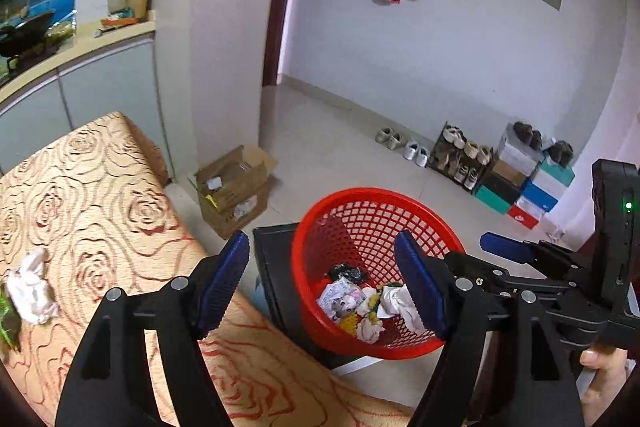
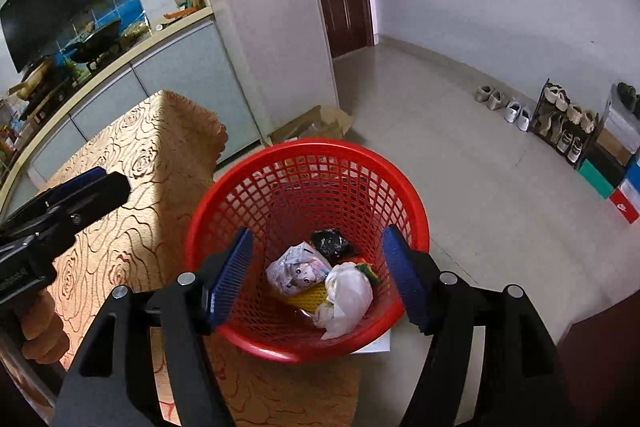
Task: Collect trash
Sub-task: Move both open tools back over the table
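Red plastic lattice basket (image 2: 308, 187) holds crumpled paper (image 2: 348, 295); left claw (image 1: 326, 283), right claw (image 2: 318, 275) both spread, empty.

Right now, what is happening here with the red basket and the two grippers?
A person is collecting trash with a gripper in each hand. Both the right gripper and the left gripper are open and empty above the red basket, which already holds crumpled paper, a wrapper and a black bag. One white tissue lies on the table, not yet collected.
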A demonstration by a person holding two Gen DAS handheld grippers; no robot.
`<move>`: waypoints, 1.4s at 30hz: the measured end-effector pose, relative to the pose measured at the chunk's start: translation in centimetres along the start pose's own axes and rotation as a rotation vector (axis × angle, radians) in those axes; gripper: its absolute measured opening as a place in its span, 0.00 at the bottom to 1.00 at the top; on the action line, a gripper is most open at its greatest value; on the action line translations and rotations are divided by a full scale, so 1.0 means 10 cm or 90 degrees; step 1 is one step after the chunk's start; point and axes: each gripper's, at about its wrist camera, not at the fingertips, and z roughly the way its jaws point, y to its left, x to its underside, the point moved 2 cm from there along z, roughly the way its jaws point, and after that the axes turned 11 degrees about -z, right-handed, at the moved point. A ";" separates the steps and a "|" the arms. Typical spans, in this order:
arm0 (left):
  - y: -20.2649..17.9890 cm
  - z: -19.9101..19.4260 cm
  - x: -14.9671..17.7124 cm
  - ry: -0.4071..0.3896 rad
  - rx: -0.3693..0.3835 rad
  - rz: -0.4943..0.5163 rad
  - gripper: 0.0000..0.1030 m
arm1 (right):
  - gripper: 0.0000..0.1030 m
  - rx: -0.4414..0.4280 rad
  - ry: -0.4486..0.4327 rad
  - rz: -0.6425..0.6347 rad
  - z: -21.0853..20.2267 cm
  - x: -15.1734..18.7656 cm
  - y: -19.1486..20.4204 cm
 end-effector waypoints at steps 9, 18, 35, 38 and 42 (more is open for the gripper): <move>0.23 -0.54 -0.02 -0.069 -0.049 -0.024 0.72 | 0.63 -0.014 -0.055 -0.033 -0.27 -0.14 0.30; 0.46 -1.20 0.05 -0.147 -0.127 -0.033 0.77 | 0.66 -0.035 -0.132 -0.073 -0.57 -0.32 0.76; 1.38 -2.43 0.34 -0.257 -0.321 -0.143 0.80 | 0.68 -0.126 -0.198 -0.169 -0.85 -0.49 1.92; 1.54 -2.58 0.40 -0.267 -0.351 -0.160 0.80 | 0.68 -0.140 -0.206 -0.185 -0.87 -0.52 2.11; 1.74 -2.78 0.47 -0.284 -0.384 -0.187 0.80 | 0.68 -0.155 -0.216 -0.200 -0.90 -0.54 2.30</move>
